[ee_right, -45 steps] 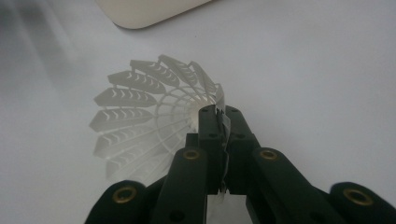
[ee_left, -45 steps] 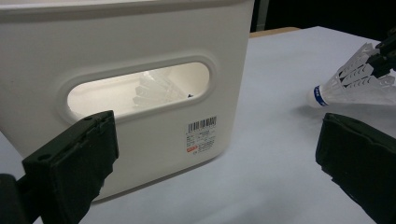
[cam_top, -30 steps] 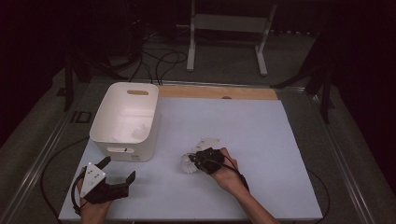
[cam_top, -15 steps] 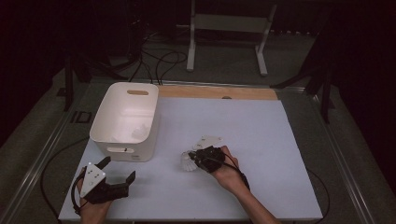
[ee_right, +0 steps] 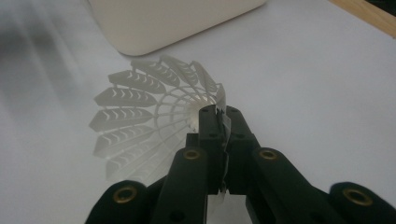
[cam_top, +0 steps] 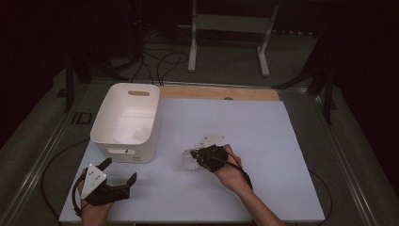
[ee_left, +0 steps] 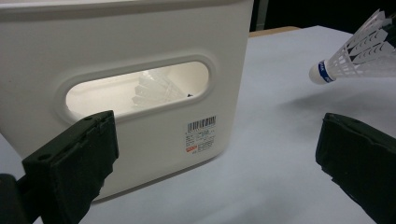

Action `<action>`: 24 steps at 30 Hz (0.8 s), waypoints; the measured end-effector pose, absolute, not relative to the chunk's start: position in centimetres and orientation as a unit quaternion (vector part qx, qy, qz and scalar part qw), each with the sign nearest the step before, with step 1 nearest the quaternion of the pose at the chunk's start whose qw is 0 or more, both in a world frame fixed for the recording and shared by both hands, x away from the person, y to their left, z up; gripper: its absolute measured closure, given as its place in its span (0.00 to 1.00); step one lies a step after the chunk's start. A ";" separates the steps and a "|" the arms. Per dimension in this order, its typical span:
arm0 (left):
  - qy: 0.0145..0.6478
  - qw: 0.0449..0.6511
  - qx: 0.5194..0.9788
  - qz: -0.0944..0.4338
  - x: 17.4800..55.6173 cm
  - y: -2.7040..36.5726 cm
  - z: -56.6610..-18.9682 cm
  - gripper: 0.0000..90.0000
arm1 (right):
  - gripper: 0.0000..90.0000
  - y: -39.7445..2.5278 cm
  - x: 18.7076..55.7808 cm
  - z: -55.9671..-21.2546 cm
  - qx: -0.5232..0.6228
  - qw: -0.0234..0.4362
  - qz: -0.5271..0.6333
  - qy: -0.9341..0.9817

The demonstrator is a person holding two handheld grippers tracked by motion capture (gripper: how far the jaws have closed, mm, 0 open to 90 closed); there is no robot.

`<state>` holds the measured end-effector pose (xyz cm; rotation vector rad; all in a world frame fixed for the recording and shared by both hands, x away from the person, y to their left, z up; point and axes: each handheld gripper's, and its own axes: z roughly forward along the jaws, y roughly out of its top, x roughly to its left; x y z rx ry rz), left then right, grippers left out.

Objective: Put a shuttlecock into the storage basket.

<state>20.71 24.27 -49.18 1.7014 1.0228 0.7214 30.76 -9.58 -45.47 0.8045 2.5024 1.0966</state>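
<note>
A white plastic shuttlecock (ee_right: 154, 116) hangs just above the white table; my right gripper (ee_right: 218, 122) is shut on the rim of its skirt. In the high view this gripper (cam_top: 200, 157) holds the shuttlecock (cam_top: 190, 161) at mid table, right of the white bin (cam_top: 123, 101). From the left gripper view the same shuttlecock (ee_left: 359, 56) shows at upper right, blue-banded cork pointing left. A second shuttlecock (ee_left: 156, 88) lies inside the bin (ee_left: 140, 37), seen through its handle slot. My left gripper (ee_left: 215, 163) stands open facing the bin's near wall, at the front left corner (cam_top: 119, 171).
The bin's corner (ee_right: 177, 23) lies a short way ahead of the right gripper. A wooden strip (cam_top: 216, 92) borders the table's far edge. Beyond it are a metal stand (cam_top: 230, 23) and floor cables (cam_top: 160, 59). White tabletop (cam_top: 273, 155) spreads to the right.
</note>
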 end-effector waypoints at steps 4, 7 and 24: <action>0.421 0.492 0.702 0.297 20.7 24.3 -49.2 0.00 | 0.98 -9.7 30.8 -45.2 0.281 0.148 0.383 0.867; 0.422 0.493 0.701 0.297 20.7 24.2 -49.2 0.00 | 0.98 -9.8 30.9 -45.0 0.282 0.150 0.384 0.866; 0.421 0.492 0.701 0.298 20.7 24.3 -49.2 0.00 | 0.98 -9.8 31.2 -43.8 0.281 0.157 0.394 0.861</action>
